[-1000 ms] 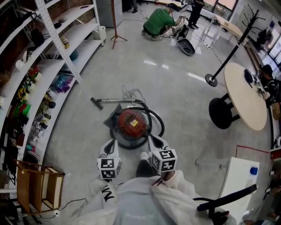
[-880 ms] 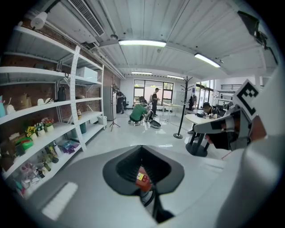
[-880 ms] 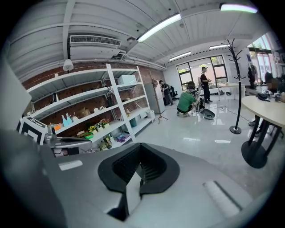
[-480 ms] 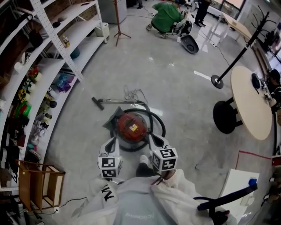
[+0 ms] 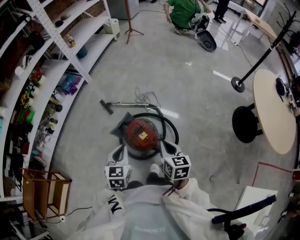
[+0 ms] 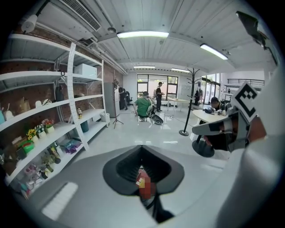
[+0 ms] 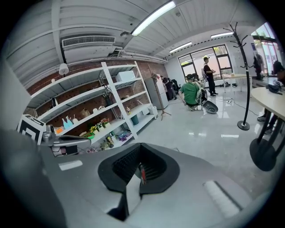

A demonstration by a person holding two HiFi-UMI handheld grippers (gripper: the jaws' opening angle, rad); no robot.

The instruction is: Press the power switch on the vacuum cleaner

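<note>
A: So, the round red vacuum cleaner (image 5: 139,132) sits on the floor just ahead of my feet. Approach step; nothing pressed yet.
B: Grippers?
A: Left gripper (image 5: 121,150) and right gripper (image 5: 164,145) flank it, both clenched, empty. Next: one tip onto the switch.

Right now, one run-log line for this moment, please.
stage: pre-press | left gripper: shut, empty | right gripper: shut, empty | red round vacuum cleaner: on floor, untouched

Shelves (image 5: 86,28) line the left; a round desk (image 5: 274,115) and coat stand (image 5: 239,84) stand right; a person in green (image 5: 183,11) crouches far off.
</note>
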